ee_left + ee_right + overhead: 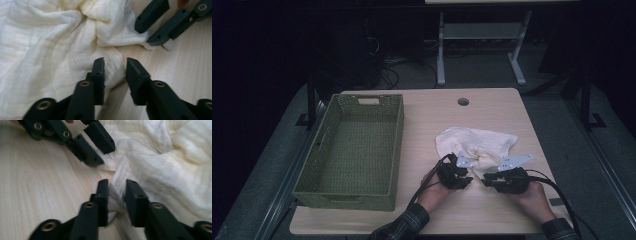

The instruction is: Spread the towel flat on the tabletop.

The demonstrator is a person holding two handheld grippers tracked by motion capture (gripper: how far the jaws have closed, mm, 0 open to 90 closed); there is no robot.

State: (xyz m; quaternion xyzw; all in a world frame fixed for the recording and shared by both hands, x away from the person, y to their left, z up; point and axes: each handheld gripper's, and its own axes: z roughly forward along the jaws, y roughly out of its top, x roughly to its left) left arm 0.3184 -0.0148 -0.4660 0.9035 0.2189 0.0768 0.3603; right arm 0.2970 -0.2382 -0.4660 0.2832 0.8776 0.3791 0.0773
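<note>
A: Cream cloth (476, 143) lies crumpled on the table (422, 130), right of the green woven basket (354, 150) and well apart from it. Basket holds nothing. Both grippers sit at the cloth's near edge, side by side.

B: Jaw state?

A: Left gripper (114, 68) — jaws narrowed to a small gap with a fold of the cloth's edge between them. One pad touches the fabric; the other seems to have a sliver of daylight. I'd call it closing on the fold, not clamped. In the high view it's here: left gripper (466, 181).

B: And the other?

A: Right gripper (117, 192) — much the same. Narrow gap, a hem of cloth bunched between the jaws, fabric brushing both sides; I can't tell whether it's truly pinched. From above, the right gripper (488, 178) nearly meets the left at the hem.

B: So where does that put the work?

A: Early, by my reading. The cloth is unfolded, unlifted, resting fully on the table. The approach is done and both grips are being taken on the near edge. What's left is nearly everything — secure both pinches, lift or spread the cloth, then fold it or carry it across to the basket. Which of those is intended I can't judge from here.

B: Any snag?

A: The two grip points are very close together — a lift may only raise a bunch.
</note>
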